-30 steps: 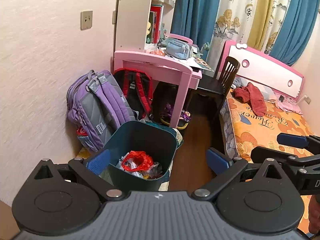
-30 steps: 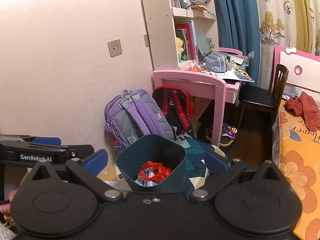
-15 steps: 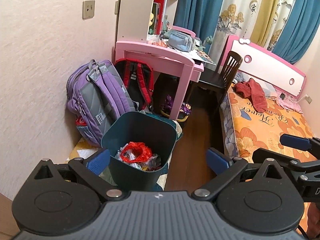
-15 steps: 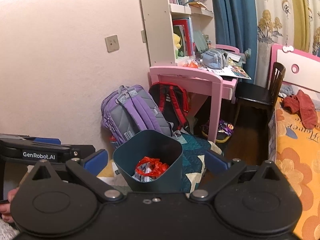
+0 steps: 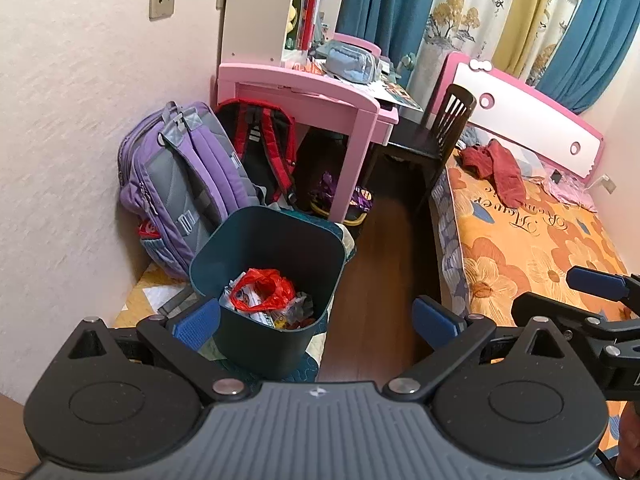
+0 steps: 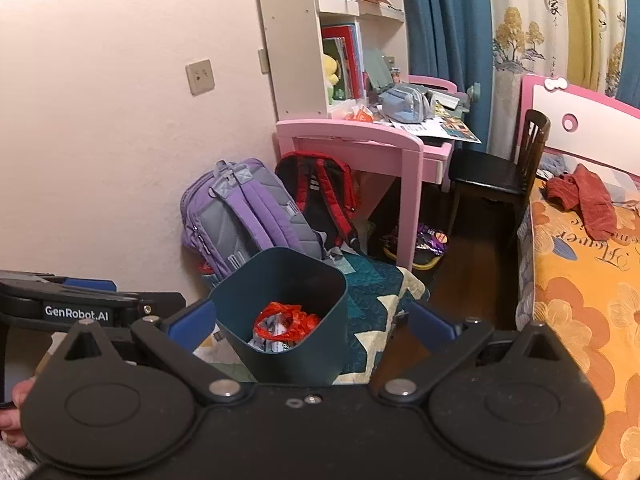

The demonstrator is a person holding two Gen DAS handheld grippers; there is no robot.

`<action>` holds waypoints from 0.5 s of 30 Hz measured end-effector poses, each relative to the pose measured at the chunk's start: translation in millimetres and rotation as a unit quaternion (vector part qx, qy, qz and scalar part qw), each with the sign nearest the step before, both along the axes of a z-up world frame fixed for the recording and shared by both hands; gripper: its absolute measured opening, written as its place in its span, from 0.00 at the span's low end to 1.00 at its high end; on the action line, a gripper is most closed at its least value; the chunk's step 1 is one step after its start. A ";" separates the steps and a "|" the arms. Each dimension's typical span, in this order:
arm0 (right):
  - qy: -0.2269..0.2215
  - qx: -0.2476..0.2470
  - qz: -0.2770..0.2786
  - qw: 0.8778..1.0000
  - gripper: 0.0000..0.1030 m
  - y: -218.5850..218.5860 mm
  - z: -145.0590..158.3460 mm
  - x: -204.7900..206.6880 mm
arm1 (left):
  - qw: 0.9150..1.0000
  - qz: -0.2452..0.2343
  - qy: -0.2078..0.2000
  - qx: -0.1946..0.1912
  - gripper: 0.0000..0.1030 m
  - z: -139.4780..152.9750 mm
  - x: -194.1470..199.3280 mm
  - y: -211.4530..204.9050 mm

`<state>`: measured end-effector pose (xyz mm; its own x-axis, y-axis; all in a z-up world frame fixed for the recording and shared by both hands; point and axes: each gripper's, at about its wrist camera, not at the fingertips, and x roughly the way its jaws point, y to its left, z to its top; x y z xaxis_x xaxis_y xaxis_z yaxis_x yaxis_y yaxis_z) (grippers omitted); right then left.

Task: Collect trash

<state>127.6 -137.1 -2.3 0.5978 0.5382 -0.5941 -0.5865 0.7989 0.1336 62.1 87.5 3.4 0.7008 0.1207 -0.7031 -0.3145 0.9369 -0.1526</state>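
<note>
A dark teal bin (image 5: pixel 256 344) (image 6: pixel 320 352) stands on the floor on a quilted mat, holding a red plastic bag (image 5: pixel 264 288) (image 6: pixel 286 322) and crumpled wrappers. My left gripper (image 5: pixel 316 318) hangs open just above the bin's near rim, nothing between its blue pads. My right gripper (image 6: pixel 310 322) is also open and empty, close over the bin. Each gripper shows at the edge of the other's view: the right one (image 5: pixel 592 300) over the bed, the left one (image 6: pixel 76 300) by the wall.
A purple backpack (image 5: pixel 180 184) and a red-black backpack (image 5: pixel 260 144) lean by the wall behind the bin. A cluttered pink desk (image 5: pixel 304 88), a dark chair (image 5: pixel 432 136) and a bed with an orange floral cover (image 5: pixel 532 248) bound a strip of wooden floor (image 5: pixel 380 264).
Both cameras have risen and tilted down a little, so the bin's inside shows more. Both grippers stayed open and empty.
</note>
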 end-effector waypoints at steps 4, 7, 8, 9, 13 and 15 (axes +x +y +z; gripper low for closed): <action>0.005 -0.006 -0.010 1.000 1.00 0.7 -2.7 0.1 | 1.000 -0.010 0.004 -0.006 1.00 -3.7 3.7 3.2; 0.008 -0.008 -0.016 1.000 1.00 0.5 -4.0 0.0 | 1.000 -0.017 0.004 -0.006 1.00 -4.6 6.4 4.4; 0.009 -0.009 -0.018 1.000 1.00 0.9 -4.4 0.0 | 1.000 -0.020 0.004 -0.005 1.00 -4.5 7.3 5.0; 0.010 -0.009 -0.019 1.000 1.00 0.9 -4.6 0.0 | 1.000 -0.022 0.004 -0.004 1.00 -4.5 8.7 5.4; 0.013 -0.012 -0.027 0.999 1.00 2.8 -6.6 0.0 | 0.999 -0.032 0.006 -0.003 1.00 -5.7 12.9 7.2; 0.017 -0.013 -0.031 0.999 1.00 4.3 -8.6 0.3 | 0.999 -0.038 0.009 -0.002 1.00 -6.5 15.4 8.3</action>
<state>127.9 -132.8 -10.9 0.6089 0.4846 -0.6280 -0.5304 0.8374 0.1320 77.5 95.8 -3.2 0.6950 0.0642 -0.7161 -0.2453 0.9574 -0.1522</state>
